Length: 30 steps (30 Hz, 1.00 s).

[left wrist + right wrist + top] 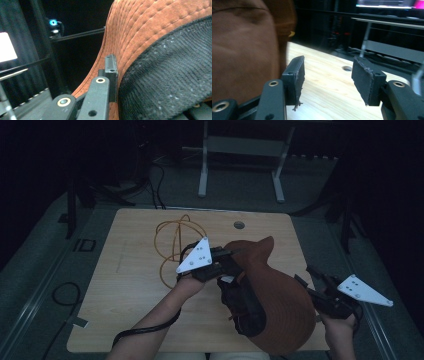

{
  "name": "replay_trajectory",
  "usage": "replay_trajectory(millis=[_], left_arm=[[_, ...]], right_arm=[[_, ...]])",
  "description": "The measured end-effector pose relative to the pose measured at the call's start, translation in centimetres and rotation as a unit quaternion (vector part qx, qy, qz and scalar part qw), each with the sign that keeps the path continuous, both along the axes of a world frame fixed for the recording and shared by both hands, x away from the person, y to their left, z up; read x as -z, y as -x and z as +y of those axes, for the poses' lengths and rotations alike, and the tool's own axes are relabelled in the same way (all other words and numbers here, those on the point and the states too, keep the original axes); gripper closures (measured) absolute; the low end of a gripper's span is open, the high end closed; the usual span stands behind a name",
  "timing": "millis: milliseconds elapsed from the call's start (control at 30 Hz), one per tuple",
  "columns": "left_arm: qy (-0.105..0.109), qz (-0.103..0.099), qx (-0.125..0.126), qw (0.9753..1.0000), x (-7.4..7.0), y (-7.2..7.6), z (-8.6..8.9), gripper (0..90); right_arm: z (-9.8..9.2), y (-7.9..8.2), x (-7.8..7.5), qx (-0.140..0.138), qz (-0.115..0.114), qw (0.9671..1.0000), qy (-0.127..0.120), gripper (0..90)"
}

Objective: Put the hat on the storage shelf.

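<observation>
Wooden table: rust-brown stitched hat, black lining; left tool clamps brim, right tool open.

Left claw is clamped shut; right claw gapes wide, held low.

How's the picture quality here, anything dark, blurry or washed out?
High view: dim all round, though the hat and table stay readable. Left gripper view: hat stitching sharp, a white patch at the left edge blown out. Right gripper view: the hat at the left is blurred, the open jaws fairly sharp.
</observation>
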<state>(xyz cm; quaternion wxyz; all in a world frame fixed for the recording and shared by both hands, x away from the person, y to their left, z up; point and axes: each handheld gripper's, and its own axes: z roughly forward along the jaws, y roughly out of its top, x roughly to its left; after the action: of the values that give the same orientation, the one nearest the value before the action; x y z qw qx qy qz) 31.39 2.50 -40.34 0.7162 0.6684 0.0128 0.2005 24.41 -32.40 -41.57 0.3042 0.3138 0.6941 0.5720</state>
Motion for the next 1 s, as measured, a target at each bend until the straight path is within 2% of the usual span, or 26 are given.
replay_trajectory(millis=[133,233,267,333,467,567,767,833,900,1000], left_arm=[[0.001,-0.004,0.034,0.9994,0.0,0.2,-0.6,87.1],[0.006,0.005,0.061,0.9981,0.1,0.2,-1.0,87.0],[0.006,0.005,0.061,0.9981,0.1,0.2,-1.0,87.0],[0.010,0.015,0.073,0.9972,0.2,0.3,-1.2,87.0],[0.010,0.024,0.076,0.9968,0.0,0.5,-1.6,87.0],[0.008,0.029,0.081,0.9962,-0.1,0.7,-2.0,87.0],[-0.003,0.024,0.095,0.9951,-0.2,1.4,-3.2,86.8],[-0.001,0.024,0.092,0.9955,-0.2,1.4,-3.4,86.7],[0.006,0.032,0.095,0.9949,-0.2,1.4,-3.5,86.7],[0.003,0.033,0.092,0.9953,-0.1,1.5,-3.8,86.6]], right_arm=[[2.2,0.4,-0.1,-0.037,-0.006,0.9992,0.013,42.8],[3.8,0.8,-0.1,-0.074,-0.017,0.9967,0.029,42.5],[3.8,0.8,-0.1,-0.074,-0.017,0.9967,0.029,42.5],[5.0,1.1,-0.1,-0.101,-0.026,0.9939,0.035,42.4],[5.7,1.0,-0.3,-0.124,-0.035,0.9913,0.027,41.9],[6.2,0.9,-0.4,-0.137,-0.036,0.9897,0.022,41.4],[7.1,0.6,-0.3,-0.158,-0.040,0.9866,0.014,40.1],[7.3,0.5,-0.3,-0.157,-0.044,0.9865,0.013,40.2],[7.3,0.4,-0.3,-0.156,-0.046,0.9866,0.007,41.1],[7.4,0.1,-0.2,-0.158,-0.045,0.9864,-0.003,42.6]])
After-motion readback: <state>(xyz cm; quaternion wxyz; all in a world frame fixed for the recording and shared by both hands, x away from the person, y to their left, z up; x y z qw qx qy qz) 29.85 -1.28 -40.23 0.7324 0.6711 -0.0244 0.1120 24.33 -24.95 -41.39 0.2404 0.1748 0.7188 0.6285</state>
